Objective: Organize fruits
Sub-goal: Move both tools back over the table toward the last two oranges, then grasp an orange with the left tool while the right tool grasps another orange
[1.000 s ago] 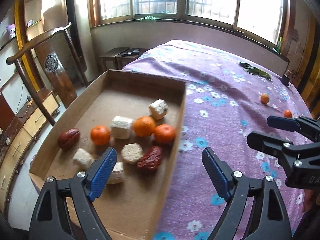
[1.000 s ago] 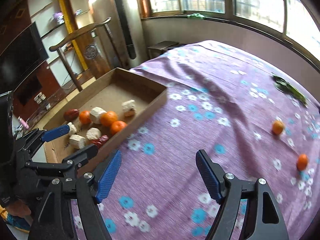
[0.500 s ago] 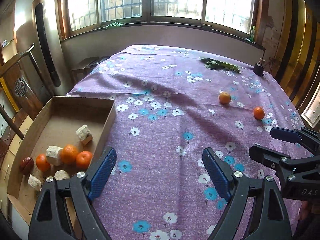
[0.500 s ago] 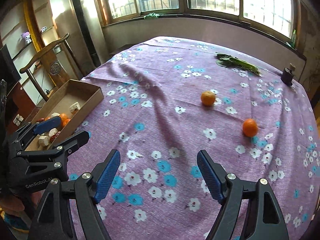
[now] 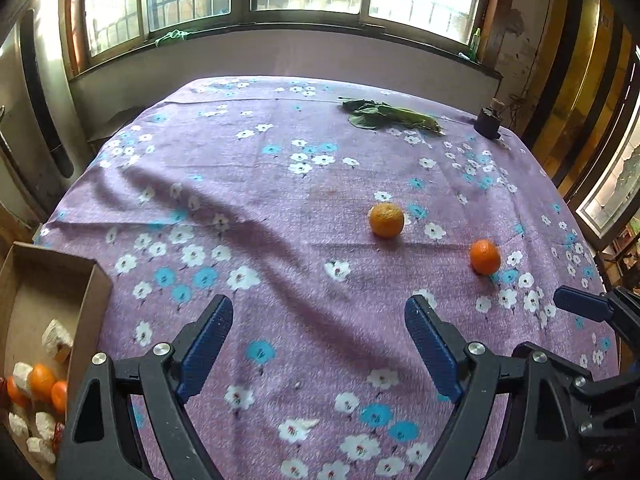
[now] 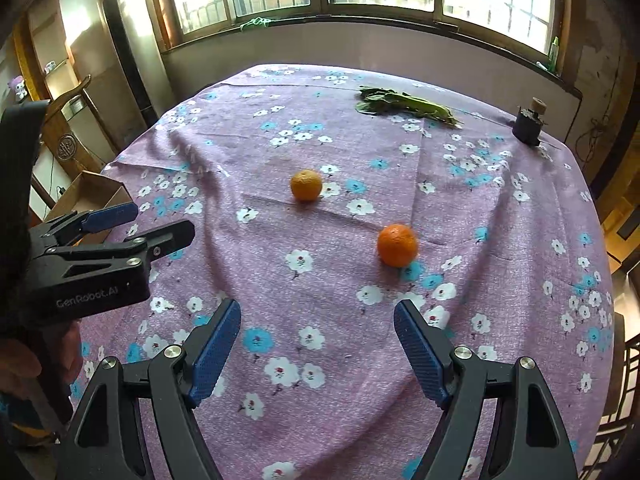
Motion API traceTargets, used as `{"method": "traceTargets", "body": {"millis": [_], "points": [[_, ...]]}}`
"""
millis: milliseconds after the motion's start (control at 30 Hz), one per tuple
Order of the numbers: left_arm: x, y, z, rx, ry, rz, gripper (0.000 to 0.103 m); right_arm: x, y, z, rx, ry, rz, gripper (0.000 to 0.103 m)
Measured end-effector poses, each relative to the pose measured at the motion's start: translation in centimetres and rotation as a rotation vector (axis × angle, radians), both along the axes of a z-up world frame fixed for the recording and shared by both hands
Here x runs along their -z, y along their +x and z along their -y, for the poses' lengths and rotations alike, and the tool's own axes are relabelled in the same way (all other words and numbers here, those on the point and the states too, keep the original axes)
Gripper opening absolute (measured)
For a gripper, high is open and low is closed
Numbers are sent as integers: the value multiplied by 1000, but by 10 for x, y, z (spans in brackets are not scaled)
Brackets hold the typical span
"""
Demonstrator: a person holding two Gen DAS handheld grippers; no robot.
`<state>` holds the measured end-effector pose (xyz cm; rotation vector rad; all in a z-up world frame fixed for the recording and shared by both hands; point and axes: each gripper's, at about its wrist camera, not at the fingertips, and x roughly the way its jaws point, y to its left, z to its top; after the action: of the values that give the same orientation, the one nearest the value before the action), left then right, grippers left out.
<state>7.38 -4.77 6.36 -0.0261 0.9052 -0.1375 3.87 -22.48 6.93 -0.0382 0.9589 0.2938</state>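
— Grippers first: how did they stand?
— Left gripper (image 5: 318,332) had its jaws wide apart with nothing between them, only flowered cloth (image 5: 280,208) beneath. Right gripper (image 6: 318,338) was the same, wide and empty.
— And the fruit?
— Two oranges lay loose on the cloth ahead of both grippers. The deeper-coloured orange (image 6: 397,245) sat nearer, the paler orange (image 6: 306,185) further back, well apart from each other.
— The box?
— The box (image 5: 90,296) stood at the table's left edge, holding oranges and pale chunks.
— Beyond that?
— Green leaves (image 6: 404,105) and a dark jar (image 6: 529,122) near the far edge.
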Motion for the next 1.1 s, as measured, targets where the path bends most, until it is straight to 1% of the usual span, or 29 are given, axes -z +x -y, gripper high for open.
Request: {"method": "traceTargets", "body": {"millis": [133,267,433,600,633,667,700,733,767,833,867,900,1000,1100], "points": [[12,34,19,20,-13,-24,87,7,21,13,21,-20,-8,83],[23,62,37,44,6,-42,87,15,45,18,18,-25,-11,83],[29,86,42,41,-10,-53,87,26,70,21,4,-40,-17,83],[34,103,46,42,-24,-65,87,39,87,24,-1,-19,-34,83],[36,105,48,50,-15,-65,87,42,88,23,-7,-26,-39,80],[37,106,51,57,-2,-65,87,46,91,22,-14,-32,-51,68],[39,107,53,63,5,-65,87,50,93,22,-15,-31,-67,59],[40,108,55,69,7,-65,87,53,95,23,-5,-25,-76,42],[42,109,56,75,11,-65,86,54,95,26,10,-18,-74,39],[45,111,58,89,15,-66,61,55,94,28,9,0,-72,39],[47,113,60,110,1,-81,39,55,93,28,5,0,-73,39],[50,114,61,115,0,-99,31,54,92,28,1,-2,-76,39],[51,113,61,117,-2,-95,30,53,88,27,-13,5,-86,39],[49,109,54,98,-16,-109,30,51,82,26,-20,8,-88,38]]}}
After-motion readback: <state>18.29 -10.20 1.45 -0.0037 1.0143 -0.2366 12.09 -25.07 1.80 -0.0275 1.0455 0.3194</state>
